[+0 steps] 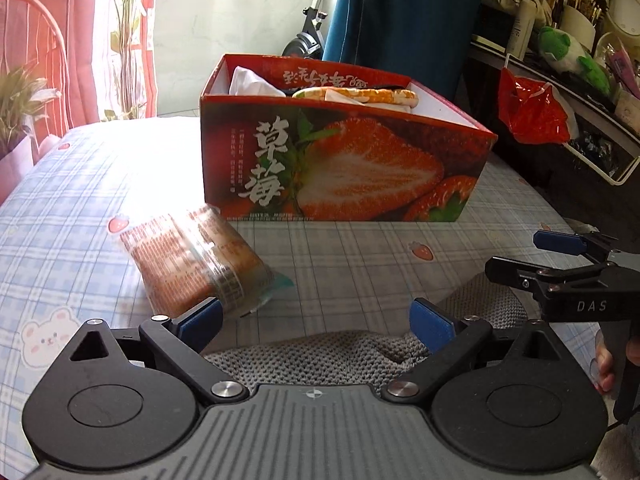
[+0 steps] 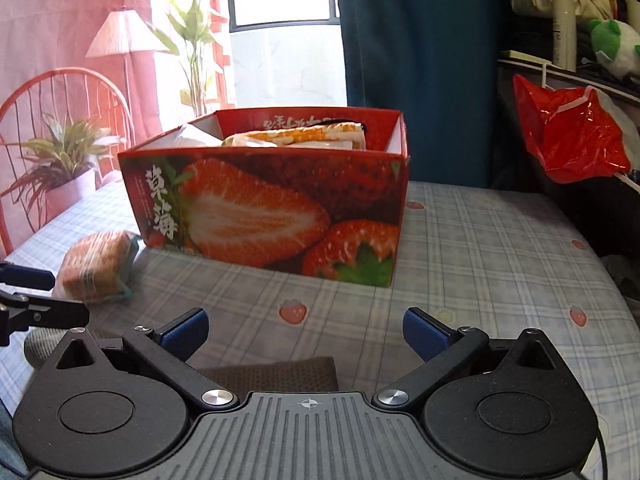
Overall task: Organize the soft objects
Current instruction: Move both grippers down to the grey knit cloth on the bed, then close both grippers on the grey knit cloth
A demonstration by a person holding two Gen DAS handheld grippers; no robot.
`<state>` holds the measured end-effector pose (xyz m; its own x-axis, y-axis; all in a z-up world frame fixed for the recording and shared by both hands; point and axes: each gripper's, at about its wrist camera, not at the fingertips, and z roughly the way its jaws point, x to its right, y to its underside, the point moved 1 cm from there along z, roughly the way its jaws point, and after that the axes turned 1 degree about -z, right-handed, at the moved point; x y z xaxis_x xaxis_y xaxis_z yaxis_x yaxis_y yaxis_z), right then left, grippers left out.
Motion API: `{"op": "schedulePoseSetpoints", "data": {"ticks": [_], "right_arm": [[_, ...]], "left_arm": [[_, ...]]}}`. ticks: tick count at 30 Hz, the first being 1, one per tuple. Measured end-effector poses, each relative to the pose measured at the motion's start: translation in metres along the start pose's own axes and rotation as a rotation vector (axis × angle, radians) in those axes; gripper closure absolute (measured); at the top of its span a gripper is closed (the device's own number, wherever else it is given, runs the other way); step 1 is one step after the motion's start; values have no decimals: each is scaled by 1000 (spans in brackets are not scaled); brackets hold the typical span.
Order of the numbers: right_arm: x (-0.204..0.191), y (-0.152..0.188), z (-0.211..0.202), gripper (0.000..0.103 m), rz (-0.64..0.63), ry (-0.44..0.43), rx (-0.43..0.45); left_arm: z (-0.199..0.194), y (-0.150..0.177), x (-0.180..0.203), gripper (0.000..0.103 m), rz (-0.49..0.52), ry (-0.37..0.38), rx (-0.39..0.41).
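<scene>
Left gripper (image 1: 316, 322): jaws spread wide and holding nothing, low over the grey knitted cloth (image 1: 320, 350), which lies bunched directly under and between them; this reads as a line-up for a pinch on its raised fold.
Right gripper (image 2: 306, 330): jaws likewise released and empty, hovering beside the left one; a dark brown knitted piece (image 2: 276, 372) lies flat just beneath, close to the body.
Clear-wrapped orange snack pack (image 1: 192, 258): just ahead of the left gripper's left jaw, tilted with its far end against the box's near corner; probably waiting its turn.
Red cardboard box printed with strawberries (image 1: 340, 168): straight ahead of both pairs of jaws, well apart from them, open at the top so things can be dropped in.
Box contents: a white crumpled item (image 1: 250, 80) at the left end and an orange-and-white patterned fabric (image 1: 356, 96) beside it, so sorting looks partly done.
Blue plaid sheet with strawberry prints (image 1: 360, 248): covers the surface under everything; its softness may let the cloth slide when pinched.
</scene>
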<state>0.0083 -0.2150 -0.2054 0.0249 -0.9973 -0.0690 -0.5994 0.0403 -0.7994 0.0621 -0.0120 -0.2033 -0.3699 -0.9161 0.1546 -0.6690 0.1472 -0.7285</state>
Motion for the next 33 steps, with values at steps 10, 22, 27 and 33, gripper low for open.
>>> {"op": "schedulePoseSetpoints", "data": {"ticks": [10,22,27,33], "right_arm": [[-1,15,-4,0,-1,7,-2],[-3,26,2,1,19,8,-39],[-8,28,1,1,-13,11,-37],[-10,28,-1,6,-21,-8,-33]], "left_arm": [[1,18,-2,2,-32,0,-21],[4,26,-6,8,-62,33,-36],[4,26,-6,14,-68,19,-40],[-3,26,-24,13,-159,-80,-33]]}}
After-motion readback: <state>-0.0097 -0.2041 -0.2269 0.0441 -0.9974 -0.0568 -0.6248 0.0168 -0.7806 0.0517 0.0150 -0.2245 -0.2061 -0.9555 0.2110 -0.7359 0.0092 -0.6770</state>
